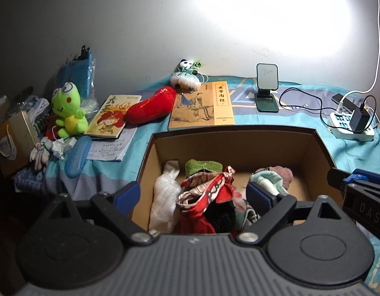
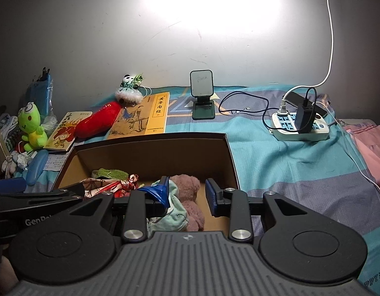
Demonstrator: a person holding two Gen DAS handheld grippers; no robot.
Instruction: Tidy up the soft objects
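My tongs' pads (image 2: 210,194) are blue on black arms. The cardboard box (image 1: 239,145) is tan inside with a dark rim. In it lie a red patterned cloth (image 1: 209,192), a green knit piece (image 1: 202,166), a white fluffy piece (image 1: 164,197), a dusty-pink plush (image 2: 187,192) and a mint garment (image 2: 176,212). Behind sit a lime-green frog plush (image 1: 66,108), a red plush (image 1: 150,108), a yellow book (image 1: 202,106) and a teal-and-lilac striped sheet (image 2: 288,162).

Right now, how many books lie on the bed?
2: the comic book beside the frog toy, and the yellow book behind the box. Others may be hidden.
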